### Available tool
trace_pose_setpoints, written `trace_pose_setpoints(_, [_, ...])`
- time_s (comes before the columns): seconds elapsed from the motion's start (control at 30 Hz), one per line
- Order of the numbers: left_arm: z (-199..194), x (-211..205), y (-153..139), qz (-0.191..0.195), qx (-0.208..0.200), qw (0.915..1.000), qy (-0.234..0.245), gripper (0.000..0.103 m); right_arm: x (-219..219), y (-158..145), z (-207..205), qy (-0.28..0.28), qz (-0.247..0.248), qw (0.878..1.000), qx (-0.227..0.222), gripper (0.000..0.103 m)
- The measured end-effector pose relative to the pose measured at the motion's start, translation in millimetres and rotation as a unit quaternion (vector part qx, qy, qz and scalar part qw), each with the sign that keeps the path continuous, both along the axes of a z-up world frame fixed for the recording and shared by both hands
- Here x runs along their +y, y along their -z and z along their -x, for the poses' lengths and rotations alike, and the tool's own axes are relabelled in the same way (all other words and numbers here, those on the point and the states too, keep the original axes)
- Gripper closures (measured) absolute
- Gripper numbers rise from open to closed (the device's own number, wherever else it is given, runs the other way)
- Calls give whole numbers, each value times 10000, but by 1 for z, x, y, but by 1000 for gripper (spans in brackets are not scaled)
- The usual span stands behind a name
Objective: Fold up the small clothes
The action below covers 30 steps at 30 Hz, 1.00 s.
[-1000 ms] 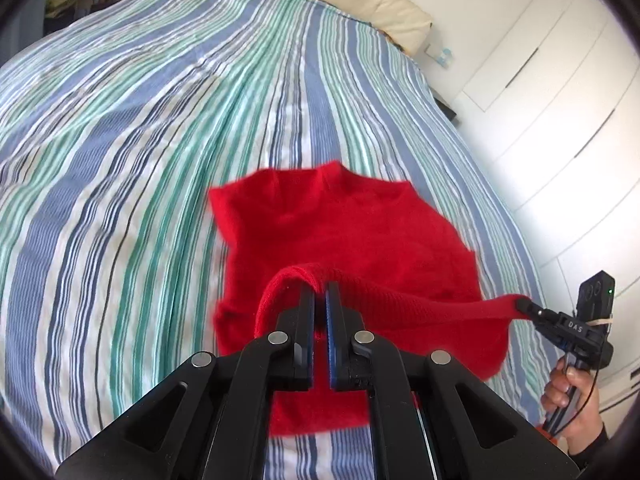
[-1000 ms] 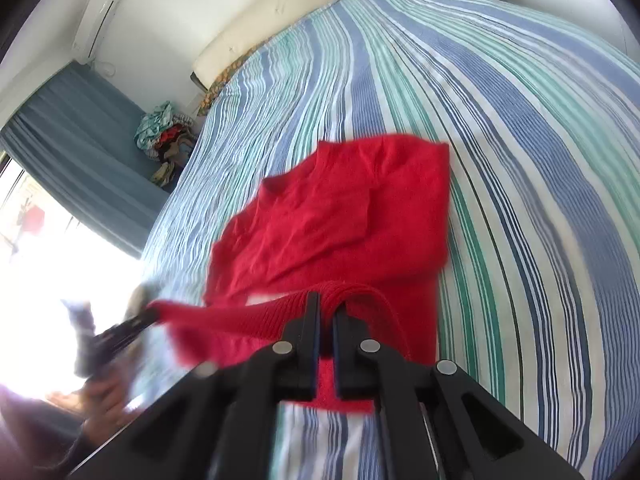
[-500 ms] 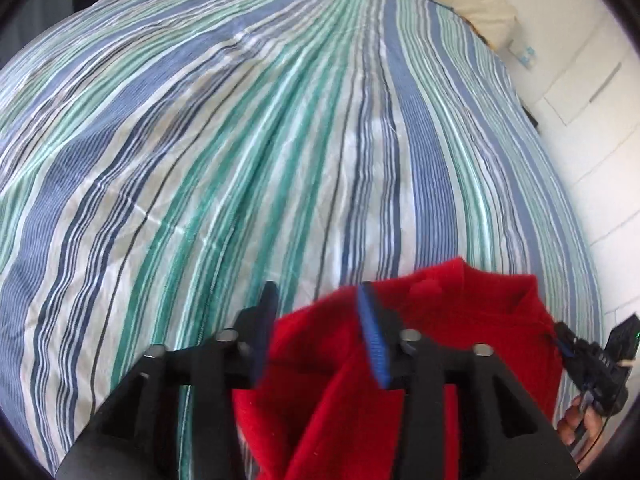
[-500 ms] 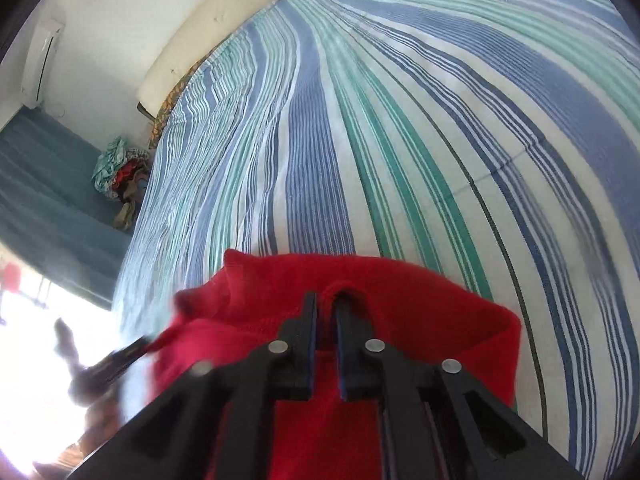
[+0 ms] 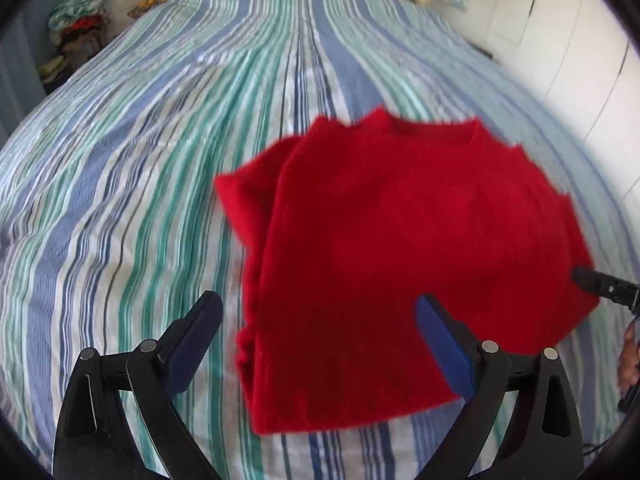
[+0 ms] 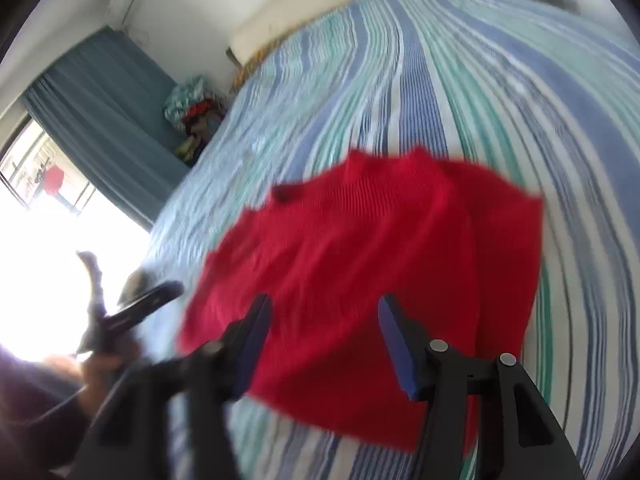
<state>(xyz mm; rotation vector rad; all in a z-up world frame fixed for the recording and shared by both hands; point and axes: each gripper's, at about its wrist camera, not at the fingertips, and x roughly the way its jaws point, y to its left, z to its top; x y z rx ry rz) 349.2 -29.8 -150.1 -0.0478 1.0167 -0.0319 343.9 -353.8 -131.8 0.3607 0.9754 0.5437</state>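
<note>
Two grippers: both stand with jaws spread wide and hold nothing.
Left gripper (image 5: 316, 332): hovers over the near left part of the red sweater (image 5: 400, 248), its fingers apart with the near cloth between them.
Right gripper (image 6: 324, 340): hovers above the sweater's near edge, likewise gaping, not touching cloth as far as I can tell.
Sweater's place: lies folded on the striped bed cover (image 5: 160, 140), a layer doubled over, with a lower layer peeking out on its left side.
Handling: looks like a soft, light, limp knit; it should sag and stretch if lifted by one point. Best taken by a pinch at two corners of one edge, through all layers.
Change: a second ago both grippers were clamped on the ribbed hem, stretched taut between them; half a second ago the left had opened. Now both have released and the hem lies over the body.
</note>
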Motion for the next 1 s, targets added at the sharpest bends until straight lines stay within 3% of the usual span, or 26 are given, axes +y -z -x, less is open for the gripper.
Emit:
trace_pose_setpoints(0.03, [5, -1, 4, -121, 186, 9997, -98, 24, 1, 18, 10, 42, 405, 9988, 269, 47])
trace_pose_setpoints(0.07, [13, 2, 2, -72, 263, 9994, -201, 26, -2, 32, 20, 174, 705, 9964, 437, 53])
trace_pose_setpoints(0.1, [26, 5, -4, 95, 246, 9992, -302, 24, -7, 33, 32, 312, 750, 9960, 385, 57])
trace_pose_setpoints(0.13, [41, 7, -12, 281, 158, 9987, -385, 15, -11, 26, 46, 441, 683, 9963, 260, 56])
trace_pose_setpoints(0.2, [73, 6, -27, 362, -102, 9982, -460, 4, -16, 2, 83, 637, 398, 9971, -140, 39])
trace_pose_setpoints(0.23, [88, 4, -33, 266, -233, 9983, -460, 4, -17, -10, 104, 704, 290, 9963, -410, 30])
trace_pose_setpoints(0.3, [109, -2, -38, 11, -270, 9987, -436, 4, -16, -26, 140, 871, 396, 9914, -890, 22])
trace_pose_setpoints(0.43, [133, -7, -39, -209, -243, 9984, -458, 4, -8, -28, 192, 1082, 631, 9857, -1130, 22])
trace_pose_setpoints(0.8, [156, 0, -45, -168, -293, 9970, -700, 4, 1, -16, 210, 1079, 1083, 9832, -999, 22])
trace_pose_setpoints(1.0, [154, 11, -28, -238, -243, 9959, -842, 4, 4, -7, 209, 1029, 1096, 9848, -869, 22])
